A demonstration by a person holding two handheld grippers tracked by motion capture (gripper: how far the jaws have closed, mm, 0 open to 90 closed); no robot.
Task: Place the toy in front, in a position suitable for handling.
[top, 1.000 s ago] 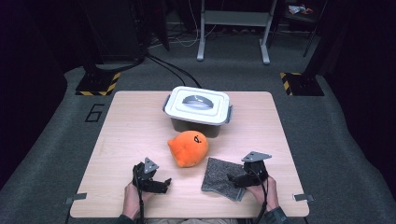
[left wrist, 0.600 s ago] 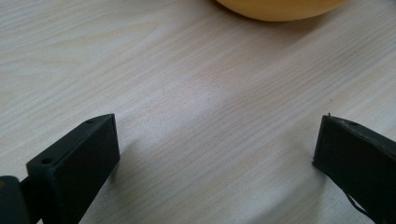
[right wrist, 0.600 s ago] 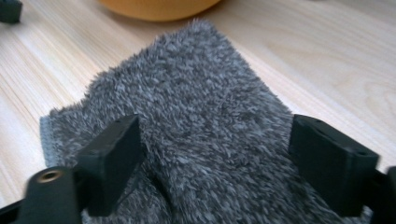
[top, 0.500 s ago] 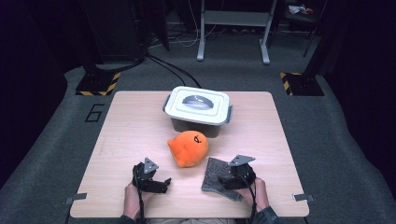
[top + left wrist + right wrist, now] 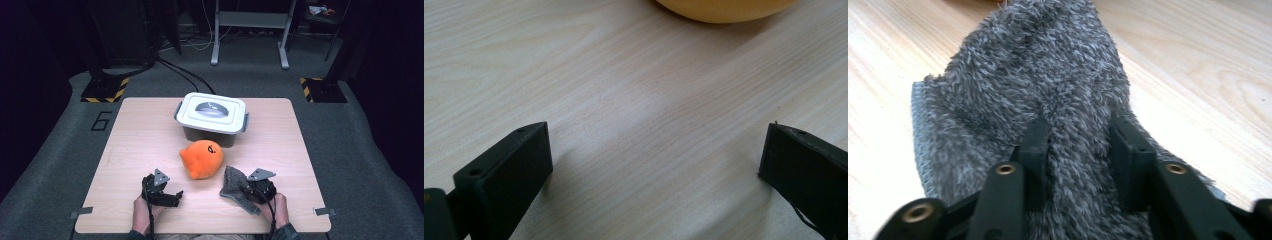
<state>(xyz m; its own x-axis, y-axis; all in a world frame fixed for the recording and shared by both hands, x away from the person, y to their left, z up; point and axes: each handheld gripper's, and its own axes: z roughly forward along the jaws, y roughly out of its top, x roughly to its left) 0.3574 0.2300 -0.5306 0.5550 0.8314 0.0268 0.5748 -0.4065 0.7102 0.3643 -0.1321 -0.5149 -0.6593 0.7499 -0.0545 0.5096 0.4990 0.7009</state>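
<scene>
Right tool low over table, jaws just closing, pinching grey cloth.

Light wood-grain table, squared corners, set on grey carpet. Near the far edge, centre: dark grey storage box with a white lid, lid seated, latches on both short sides; just in front of it, close but apart, an orange plush toy with a small dark mark on top, resting on the tabletop. On the floor: a painted "6" left of the table, yellow-black striped bases at far left and far right, white stand legs and loose cables behind.
</scene>
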